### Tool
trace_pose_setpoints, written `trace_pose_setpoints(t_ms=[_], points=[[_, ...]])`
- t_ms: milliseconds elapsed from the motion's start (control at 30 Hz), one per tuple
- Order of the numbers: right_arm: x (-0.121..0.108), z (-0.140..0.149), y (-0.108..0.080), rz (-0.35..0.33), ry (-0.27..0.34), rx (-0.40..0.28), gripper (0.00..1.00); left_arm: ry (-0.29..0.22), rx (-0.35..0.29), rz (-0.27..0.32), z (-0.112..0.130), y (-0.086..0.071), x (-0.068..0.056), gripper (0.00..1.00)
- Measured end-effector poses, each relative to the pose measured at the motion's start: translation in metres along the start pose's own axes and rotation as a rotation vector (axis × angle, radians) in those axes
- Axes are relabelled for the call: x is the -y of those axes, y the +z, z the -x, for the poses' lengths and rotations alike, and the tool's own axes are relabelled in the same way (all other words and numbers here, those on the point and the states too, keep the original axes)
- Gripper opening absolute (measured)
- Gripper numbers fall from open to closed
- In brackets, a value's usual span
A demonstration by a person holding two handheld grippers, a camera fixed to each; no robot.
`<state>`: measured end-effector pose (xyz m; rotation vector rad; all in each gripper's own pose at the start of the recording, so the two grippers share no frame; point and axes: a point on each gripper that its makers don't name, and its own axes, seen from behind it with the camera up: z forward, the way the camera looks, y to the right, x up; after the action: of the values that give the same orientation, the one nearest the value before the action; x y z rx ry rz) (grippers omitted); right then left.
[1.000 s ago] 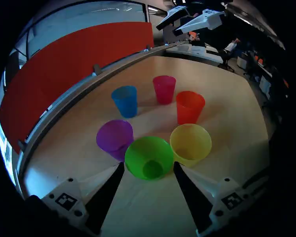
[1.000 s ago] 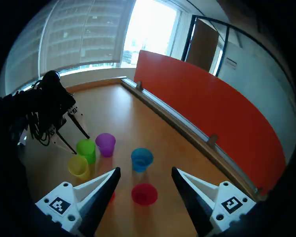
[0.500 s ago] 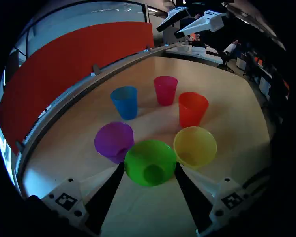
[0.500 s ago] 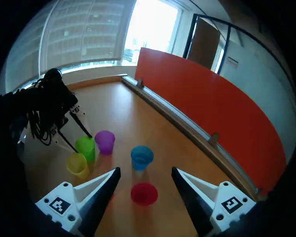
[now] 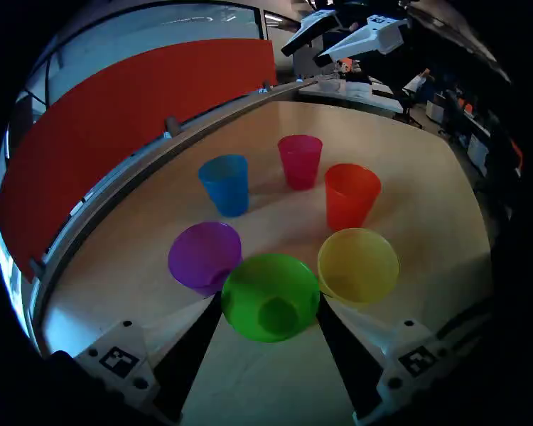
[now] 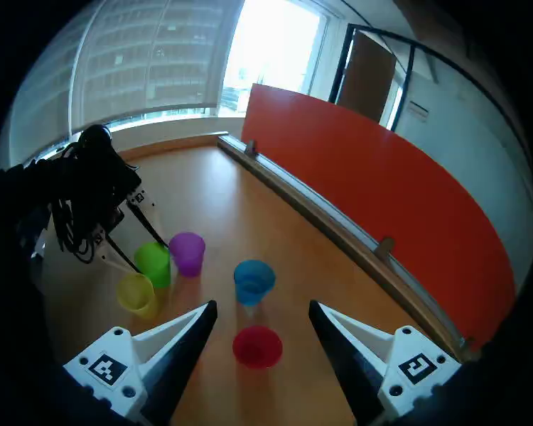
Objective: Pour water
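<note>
Six plastic cups stand in a ring on the wooden table [image 5: 430,206]. In the left gripper view the green cup [image 5: 270,298] is nearest, and it sits between the tips of my open left gripper [image 5: 266,304]; I cannot tell whether the fingers touch it. Around it are the purple cup [image 5: 204,254], yellow cup [image 5: 357,264], orange cup [image 5: 352,193], pink cup [image 5: 300,160] and blue cup [image 5: 224,183]. My right gripper [image 6: 261,307] is open and hangs above the pink cup [image 6: 257,346], with the blue cup [image 6: 254,280] beyond. No water is visible in any cup.
A red partition [image 5: 124,113] on a raised rail runs along one side of the table. In the right gripper view a dark-gloved hand [image 6: 89,184] holds the left gripper [image 6: 149,259] at the green cup [image 6: 153,264]. Desks and office clutter [image 5: 437,99] lie past the far edge.
My left gripper has moved forward, so the green cup now lies between its fingertips. The right gripper has drifted only slightly.
</note>
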<state>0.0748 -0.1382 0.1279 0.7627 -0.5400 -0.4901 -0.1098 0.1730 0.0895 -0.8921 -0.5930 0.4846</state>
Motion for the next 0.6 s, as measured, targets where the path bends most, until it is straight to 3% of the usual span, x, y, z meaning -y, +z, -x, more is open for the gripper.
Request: trace_pose_setpoints(t_ms=[600], points=[[-0.0023, -0.0005, -0.0018, 0.005, -0.002, -0.007, 1.00, -0.022, -0.011, -0.015, -0.0018, -0.0018, 0.0032, 0.89]])
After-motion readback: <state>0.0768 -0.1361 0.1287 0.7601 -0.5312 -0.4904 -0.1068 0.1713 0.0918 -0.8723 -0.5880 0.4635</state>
